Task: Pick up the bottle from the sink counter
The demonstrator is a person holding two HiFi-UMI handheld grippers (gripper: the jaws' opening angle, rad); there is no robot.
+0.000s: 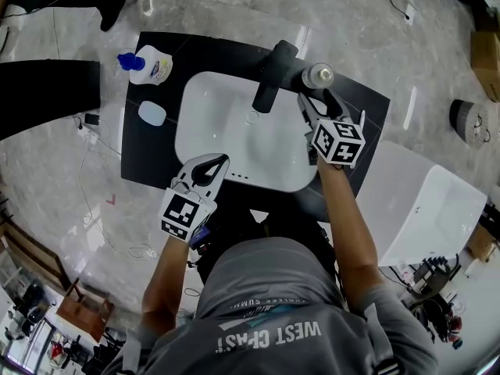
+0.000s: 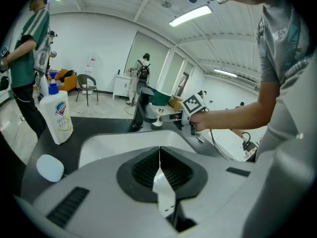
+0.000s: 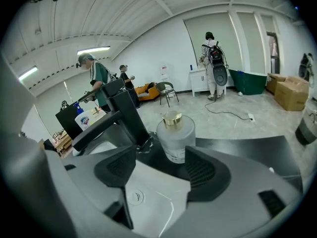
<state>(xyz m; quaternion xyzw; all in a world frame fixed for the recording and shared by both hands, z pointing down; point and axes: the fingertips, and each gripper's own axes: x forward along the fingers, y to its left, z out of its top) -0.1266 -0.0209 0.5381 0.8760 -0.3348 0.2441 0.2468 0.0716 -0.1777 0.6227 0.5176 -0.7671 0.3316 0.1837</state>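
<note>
Floor (image 1: 328, 6): one grey marbled expanse around everything. Loose cables cross it at the top and left, and the widest open stretch runs along the top of the head view.
Bench (image 1: 148, 162): one, black, set askew mid-frame. Its lower edge is hidden behind the person (image 1: 273, 303) wearing the camera, and bare strips remain at its left and upper right.
Bystanders (image 3: 214, 66): three, far back in the right gripper view, too small for detail.
White block (image 1: 422, 201): one, just beside the bench's right edge. I cannot tell what it is.
Basin (image 1: 234, 123): one, white, sunk in the middle of the bench.
Faucet (image 1: 273, 73): one, black, reaching from the bench's upper edge over the basin.
Grippers: two, each carrying one marker cube.
Left gripper (image 1: 221, 161): over the basin's lower left rim, fingers clenched tip to tip.
Right gripper (image 1: 316, 100): at the basin's upper right, fingers released and spread wide, pointing at the bottle.
Detergent bottle (image 1: 148, 63): one, white with a blue cap, at the bench's upper left corner. Its label is too small to read.
Bottle (image 3: 174, 135): one, frosted with a gold cap, upright on the bench just right of the faucet base. It stands just ahead of the right fingers without touching the pads, and one finger cuts off its foot.
White oval lump (image 1: 151, 113): one, on the bench's left strip, below the detergent bottle and apart from it.
</note>
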